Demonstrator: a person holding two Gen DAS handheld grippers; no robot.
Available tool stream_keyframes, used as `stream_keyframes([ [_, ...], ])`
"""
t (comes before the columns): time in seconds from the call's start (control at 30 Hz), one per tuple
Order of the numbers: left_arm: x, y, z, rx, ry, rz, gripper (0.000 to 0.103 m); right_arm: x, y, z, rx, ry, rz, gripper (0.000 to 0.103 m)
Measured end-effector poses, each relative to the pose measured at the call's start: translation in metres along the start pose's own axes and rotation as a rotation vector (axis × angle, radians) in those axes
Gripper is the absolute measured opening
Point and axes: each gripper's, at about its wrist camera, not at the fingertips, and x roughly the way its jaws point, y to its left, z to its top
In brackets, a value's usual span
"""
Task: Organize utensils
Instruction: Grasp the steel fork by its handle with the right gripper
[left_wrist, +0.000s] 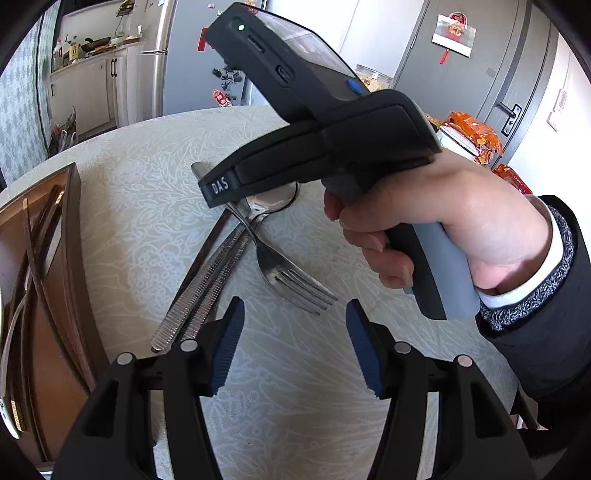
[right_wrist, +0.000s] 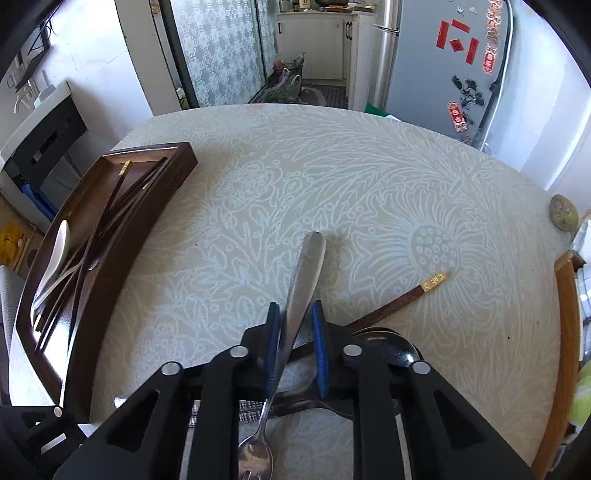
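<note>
- blue-padded fingers of the left gripper (left_wrist: 295, 343) fill the bottom of the left wrist view, spread wide with nothing between them, hovering over the patterned tablecloth (left_wrist: 147, 206).
- just past those fingers, toward 12 o'clock, lies the fork (left_wrist: 284, 273) — tines pointing to 5 o'clock, handle running up under the right gripper's body.
- at 11 o'clock from the left gripper, two ridged metal chopsticks (left_wrist: 207, 288) lie side by side, crossing beneath the fork handle; a dark wooden chopstick (left_wrist: 207, 247) lies beside them.
- right gripper (right_wrist: 297, 332) has its pads drawn in around the fork's handle (right_wrist: 303, 280); whether both pads touch it i cannot tell.
- a spoon (right_wrist: 391, 347) bowl shows at 3 o'clock of the right gripper, partly hidden by the linkage.
- gold-tipped chopstick (right_wrist: 402, 299) points to 2 o'clock from there.
- dark wooden tray (right_wrist: 162, 192) sits at 10 o'clock in the right wrist view, well apart — it holds dark chopsticks (right_wrist: 110, 206) and a white spoon (right_wrist: 55, 258).
</note>
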Motion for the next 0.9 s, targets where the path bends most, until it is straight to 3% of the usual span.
stream_keyframes([
  [0.13,0.009,0.000,-0.002,-0.010,0.017,0.004,0.060,-0.001,-0.028,-0.002,0.154,-0.013,0.121,0.011],
  [0.33,0.017,-0.006,0.002,-0.004,0.022,0.006,0.060,-0.007,-0.053,-0.011,0.322,-0.043,0.223,0.011],
  [0.53,0.022,-0.010,0.011,-0.032,0.013,-0.009,0.060,-0.025,-0.063,-0.015,0.374,-0.082,0.243,0.011],
  [0.9,0.036,-0.017,0.020,-0.024,0.021,0.031,0.060,-0.053,-0.078,-0.028,0.451,-0.121,0.364,0.011],
])
